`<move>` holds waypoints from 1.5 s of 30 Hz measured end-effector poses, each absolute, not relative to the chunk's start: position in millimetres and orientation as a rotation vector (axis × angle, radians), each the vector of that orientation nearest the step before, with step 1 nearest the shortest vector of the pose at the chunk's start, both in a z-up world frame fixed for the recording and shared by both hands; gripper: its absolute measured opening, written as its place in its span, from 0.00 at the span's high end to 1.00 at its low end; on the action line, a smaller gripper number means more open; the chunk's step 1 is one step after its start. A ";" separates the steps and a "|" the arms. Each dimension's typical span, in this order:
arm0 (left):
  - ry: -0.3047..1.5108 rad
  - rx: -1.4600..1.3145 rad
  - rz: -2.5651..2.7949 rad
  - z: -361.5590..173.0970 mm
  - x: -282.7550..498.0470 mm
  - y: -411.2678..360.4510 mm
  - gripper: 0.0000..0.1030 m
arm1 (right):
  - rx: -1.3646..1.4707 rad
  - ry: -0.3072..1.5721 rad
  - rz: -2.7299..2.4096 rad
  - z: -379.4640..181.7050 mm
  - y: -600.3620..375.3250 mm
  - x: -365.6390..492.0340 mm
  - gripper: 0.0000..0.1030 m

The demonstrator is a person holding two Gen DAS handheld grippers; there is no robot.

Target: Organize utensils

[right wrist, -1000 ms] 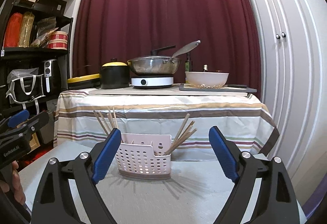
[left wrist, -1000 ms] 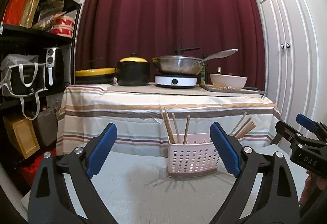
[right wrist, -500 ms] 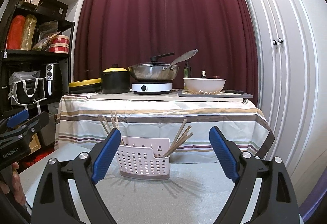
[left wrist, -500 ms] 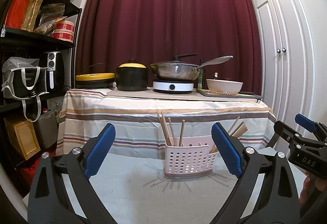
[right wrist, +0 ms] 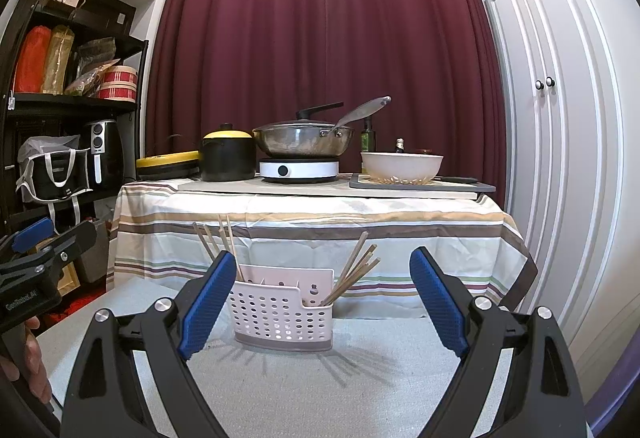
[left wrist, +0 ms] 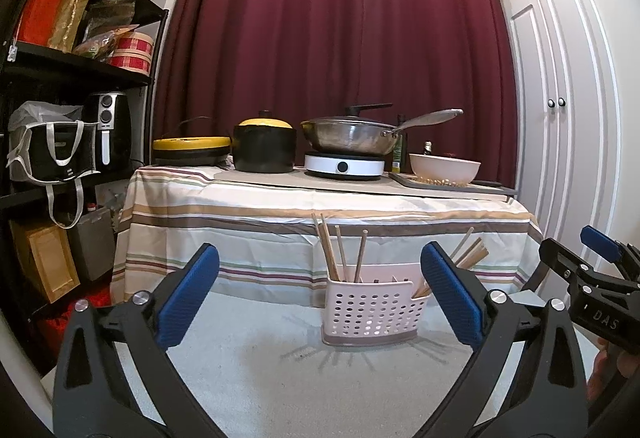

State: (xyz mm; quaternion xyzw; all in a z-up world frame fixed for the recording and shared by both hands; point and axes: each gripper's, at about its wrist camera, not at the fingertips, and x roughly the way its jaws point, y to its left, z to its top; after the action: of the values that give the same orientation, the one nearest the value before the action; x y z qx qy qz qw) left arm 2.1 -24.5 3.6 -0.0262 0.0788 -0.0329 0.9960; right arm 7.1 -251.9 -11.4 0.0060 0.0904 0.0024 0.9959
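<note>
My right gripper (left wrist: 600, 270) reads "DAS", my left gripper (right wrist: 44, 250) "GenRobot.AI", both spread wide and holding nothing, while the pink perforated caddy (left wrist: 370, 308) of wooden chopsticks (left wrist: 340, 254) stands on the grey table (left wrist: 260, 378) ahead between my fingertips, apart from them.

hidden and cut-off bits, both wrist views

left gripper (left wrist: 320, 294) pad covers caddy (left wrist: 370, 312) right end and lower chopsticks (left wrist: 468, 252); its arms run off at 6 o'clock. right gripper (left wrist: 600, 262) cropped at 3 o'clock. caddy dividers unclear. bottle (right wrist: 368, 138) label too small. bowl (right wrist: 401, 166) contents hidden by rim.
</note>
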 end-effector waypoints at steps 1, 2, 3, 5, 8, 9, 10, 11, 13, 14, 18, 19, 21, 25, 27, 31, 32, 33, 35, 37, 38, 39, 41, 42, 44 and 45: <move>0.158 -0.053 -0.067 3.1 2.5 -23.6 0.04 | 0.012 0.182 0.005 -11.5 -251.9 7.2 0.17; 0.159 -0.053 -0.067 3.0 2.5 -23.7 0.04 | 0.013 0.182 0.006 -11.5 -251.9 7.3 0.17; 0.162 -0.053 -0.070 2.6 2.6 -23.5 0.04 | 0.012 0.184 0.007 -11.4 -251.7 7.2 0.17; 0.167 -0.054 -0.076 2.0 3.2 -23.3 0.04 | 0.011 0.185 0.007 -13.2 -250.9 8.4 0.17; 0.170 -0.055 -0.082 0.9 3.7 -23.3 0.04 | 0.007 0.186 0.006 -13.9 -250.0 8.7 0.17; 0.174 -0.054 -0.086 0.5 4.3 -23.2 0.04 | 0.006 0.186 0.006 -13.9 -250.1 8.7 0.17; 0.176 -0.053 -0.085 0.1 4.7 -23.1 0.04 | 0.005 0.187 0.006 -14.3 -250.2 9.0 0.17; 0.178 -0.052 -0.080 -0.1 5.2 -23.2 0.04 | 0.007 0.186 0.006 -14.3 -250.0 9.2 0.16; 0.188 -0.050 -0.070 -0.9 6.7 -23.6 0.04 | 0.006 0.186 0.005 -14.4 -250.0 9.3 0.16; 0.192 -0.049 -0.068 -1.2 7.5 -24.0 0.04 | 0.005 0.188 0.003 -14.8 -249.4 9.8 0.16; 0.210 -0.060 -0.078 -4.0 10.4 -23.3 0.04 | 0.004 0.193 0.002 -17.9 -248.4 11.5 0.16; 0.214 -0.059 -0.079 -4.9 11.2 -23.6 0.04 | 0.003 0.195 0.002 -18.5 -248.1 12.0 0.16; 0.221 -0.052 -0.082 -6.2 12.2 -25.0 0.04 | 0.002 0.198 0.002 -20.0 -248.0 13.1 0.16; 0.218 -0.039 -0.071 -9.5 12.5 -26.7 0.04 | 0.000 0.206 0.002 -21.7 -247.6 14.8 0.16; 0.217 -0.035 -0.079 -10.9 13.3 -27.4 0.04 | 0.000 0.209 0.001 -23.0 -248.4 15.8 0.16; 0.233 -0.044 -0.095 -13.7 18.0 -26.7 0.04 | -0.002 0.215 0.000 -24.4 -247.1 16.9 0.16; 0.237 -0.049 -0.100 -14.5 19.5 -26.0 0.04 | -0.002 0.217 -0.001 -24.9 -246.9 17.4 0.16; 0.239 -0.053 -0.103 -15.2 20.6 -25.8 0.04 | -0.002 0.218 -0.001 -25.3 -246.9 17.9 0.16; 0.238 -0.053 -0.104 -16.4 22.3 -26.0 0.04 | -0.001 0.225 -0.003 -27.0 -247.5 20.2 0.16; 0.236 -0.040 -0.096 -17.4 23.6 -27.5 0.04 | 0.001 0.231 -0.004 -28.8 -247.8 22.5 0.16; 0.234 -0.031 -0.091 -17.7 24.6 -29.1 0.04 | 0.002 0.234 -0.004 -29.8 -248.3 23.8 0.16; 0.234 -0.023 -0.089 -18.2 26.3 -30.5 0.04 | 0.003 0.237 -0.003 -30.6 -248.5 24.9 0.16; 0.244 -0.025 -0.096 -19.1 30.8 -31.8 0.04 | 0.004 0.242 -0.003 -32.4 -248.6 27.5 0.16; 0.253 -0.032 -0.100 -20.8 34.8 -31.5 0.04 | 0.005 0.244 -0.004 -33.6 -249.4 28.9 0.16; 0.274 -0.037 -0.099 -25.0 42.1 -31.0 0.04 | 0.007 0.254 -0.008 -37.9 -252.3 33.3 0.16; 0.295 -0.040 -0.094 -29.4 48.8 -30.0 0.04 | 0.010 0.262 -0.012 -40.9 -254.6 36.4 0.16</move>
State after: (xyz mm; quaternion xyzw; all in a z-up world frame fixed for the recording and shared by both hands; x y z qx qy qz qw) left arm 48.8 -30.0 -29.4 -0.0199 0.1470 -0.0469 0.9878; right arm 36.4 -254.6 -40.9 0.0050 0.1306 -0.0060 0.9914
